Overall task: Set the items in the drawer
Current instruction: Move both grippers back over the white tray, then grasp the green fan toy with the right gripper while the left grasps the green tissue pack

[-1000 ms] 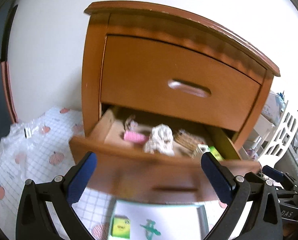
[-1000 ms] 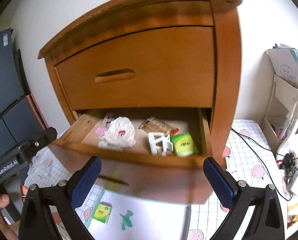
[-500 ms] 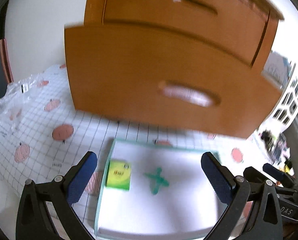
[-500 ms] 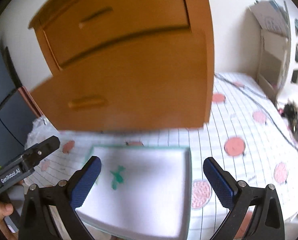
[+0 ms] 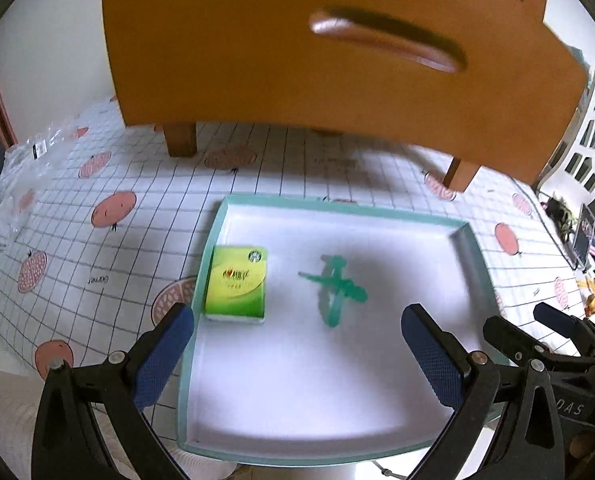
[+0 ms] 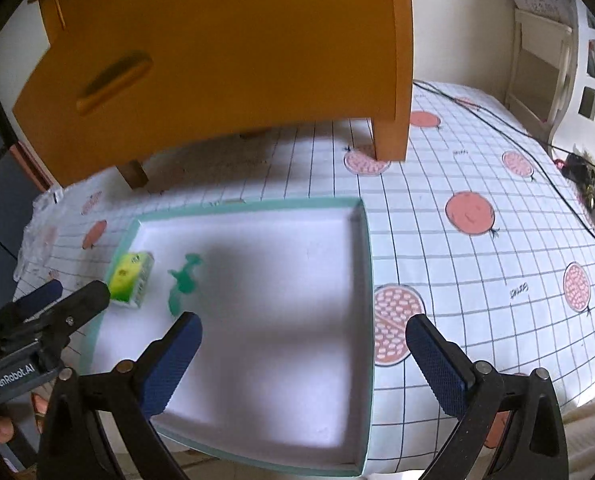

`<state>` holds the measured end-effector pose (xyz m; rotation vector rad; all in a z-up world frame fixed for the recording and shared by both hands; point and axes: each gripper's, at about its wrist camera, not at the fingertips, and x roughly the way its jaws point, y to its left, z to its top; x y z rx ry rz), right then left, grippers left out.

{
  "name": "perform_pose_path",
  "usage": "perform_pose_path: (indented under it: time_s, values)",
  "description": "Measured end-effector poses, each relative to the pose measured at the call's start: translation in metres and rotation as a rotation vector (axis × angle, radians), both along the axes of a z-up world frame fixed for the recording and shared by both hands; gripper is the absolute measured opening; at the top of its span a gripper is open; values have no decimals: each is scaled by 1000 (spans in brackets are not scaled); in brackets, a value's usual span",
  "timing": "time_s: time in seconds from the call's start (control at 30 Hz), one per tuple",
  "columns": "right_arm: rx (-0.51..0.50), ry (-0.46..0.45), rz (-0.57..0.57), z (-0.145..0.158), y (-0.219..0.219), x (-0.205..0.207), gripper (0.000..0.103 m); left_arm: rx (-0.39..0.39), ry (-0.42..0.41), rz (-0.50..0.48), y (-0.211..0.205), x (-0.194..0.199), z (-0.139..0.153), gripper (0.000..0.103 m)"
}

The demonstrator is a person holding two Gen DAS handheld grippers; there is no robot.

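A: What is the biggest thing here?

B: The wooden cabinet, standing on short legs on the table with its checked, fruit-printed cloth. Its drawer front, with a recessed handle, juts out above the far edge of the tray. The inside of the drawer cannot be seen from either camera.

A: And the tray itself?

B: A shallow white tray with a teal rim, lying flat on the table just in front of the cabinet legs. Left of the tray, at the table's edge, lies a crumpled clear plastic bag.

A: What sits in the tray?

B: Two things. A green and yellow packet lies flat against the tray's left wall. Just right of it, apart from it, lies a small green plastic clip, blurred in both views.

A: The grippers?

B: The left gripper hangs over the near part of the tray, fingers spread wide, holding nothing. The right gripper hangs over the tray's right near part, likewise spread wide and empty.
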<state>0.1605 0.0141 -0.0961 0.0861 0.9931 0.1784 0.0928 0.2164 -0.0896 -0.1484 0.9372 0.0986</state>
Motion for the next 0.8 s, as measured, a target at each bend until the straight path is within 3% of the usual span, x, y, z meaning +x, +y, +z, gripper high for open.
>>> perform_pose_path:
  time_s: [0.67, 0.8]
  values:
    - [-36, 72, 48, -35, 15, 2, 103, -65, 60, 86, 25, 10, -26, 103]
    - [-41, 83, 50, -36, 17, 2, 103, -40, 68, 131, 34, 13, -25, 103]
